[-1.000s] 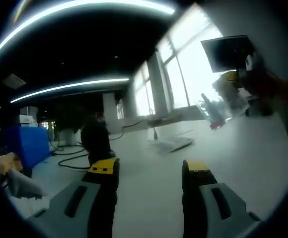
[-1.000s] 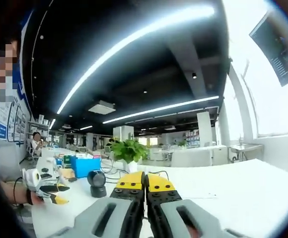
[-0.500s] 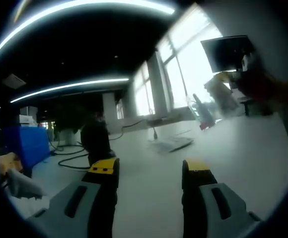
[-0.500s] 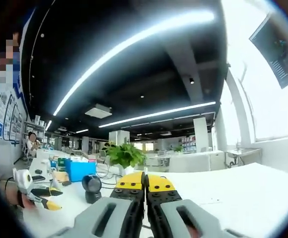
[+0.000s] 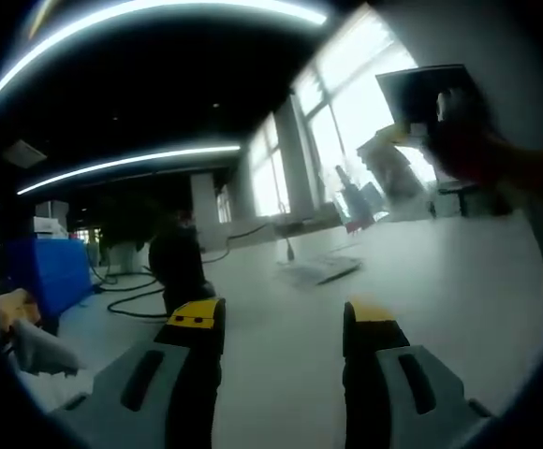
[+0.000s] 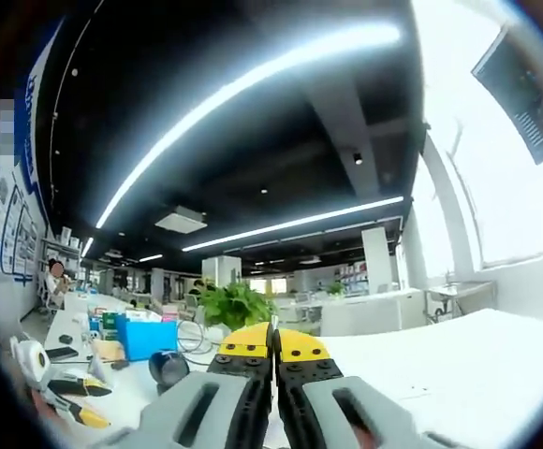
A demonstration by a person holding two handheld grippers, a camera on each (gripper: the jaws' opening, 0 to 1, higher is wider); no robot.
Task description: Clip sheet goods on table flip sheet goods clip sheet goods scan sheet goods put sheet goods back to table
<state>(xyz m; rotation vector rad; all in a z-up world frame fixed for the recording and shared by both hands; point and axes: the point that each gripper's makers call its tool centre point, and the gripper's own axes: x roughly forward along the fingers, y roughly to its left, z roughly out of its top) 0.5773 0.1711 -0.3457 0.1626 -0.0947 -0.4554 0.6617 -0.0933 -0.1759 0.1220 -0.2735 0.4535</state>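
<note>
Yellow-tipped, wide apart and holding nothing: left gripper (image 5: 282,316), low over the white table (image 5: 459,281). Seen from the right gripper view, far left near the table edge (image 6: 86,400). Pressed tight together, tips touching: jaws of the right gripper (image 6: 273,342), aimed up and across the room. Seen from the left gripper view, high at far right (image 5: 419,131), with the sheet goods (image 5: 358,198) hanging below its tip as a pale, blurred packet with a red lower edge, clear of the table. Apparently pinched there, though too smeared to be sure of the grip.

Between the two grippers on the table, the dark round-headed scanner (image 5: 178,265), also visible just left of the shut jaws (image 6: 168,368). Beyond it, a blue box (image 6: 144,335) and a potted plant (image 6: 233,304). Flat on the table past the left jaws, another thin packet (image 5: 319,270).

Likely the scan step. Next: lower the hanging packet toward the scanner head, printed face turned to its window, held steady and kept clamped.
</note>
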